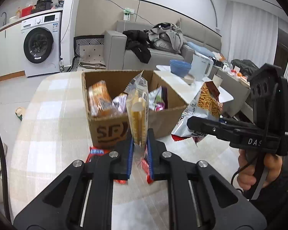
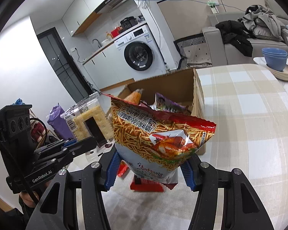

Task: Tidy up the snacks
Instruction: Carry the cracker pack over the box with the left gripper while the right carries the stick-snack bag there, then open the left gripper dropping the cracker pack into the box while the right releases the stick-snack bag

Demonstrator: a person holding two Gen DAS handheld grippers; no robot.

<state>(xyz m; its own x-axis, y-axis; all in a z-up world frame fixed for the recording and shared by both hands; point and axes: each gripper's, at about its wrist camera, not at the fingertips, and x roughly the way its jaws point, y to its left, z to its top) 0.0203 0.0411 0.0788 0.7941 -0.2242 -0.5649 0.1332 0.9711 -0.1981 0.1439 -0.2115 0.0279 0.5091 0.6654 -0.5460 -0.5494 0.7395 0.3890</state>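
Observation:
My left gripper (image 1: 139, 145) is shut on a clear pack of crackers (image 1: 137, 111), held upright above the table in front of the open cardboard box (image 1: 159, 120). In the right wrist view the same cracker pack (image 2: 90, 118) shows at the left gripper (image 2: 71, 143). My right gripper (image 2: 149, 170) is shut on a large bag of fried noodle sticks (image 2: 163, 134), lifted near the box (image 2: 198, 95). In the left wrist view that bag (image 1: 207, 99) hangs right of the box, by the right gripper (image 1: 194, 123). The box holds several snack packs.
A red snack pack (image 1: 94, 153) lies on the checked tablecloth (image 1: 53, 118) under the left gripper; another red pack (image 2: 146, 186) lies under the noodle bag. Blue bowls (image 1: 179, 67) and a white jug (image 1: 200, 67) stand on a side table behind. A sofa and washing machine are beyond.

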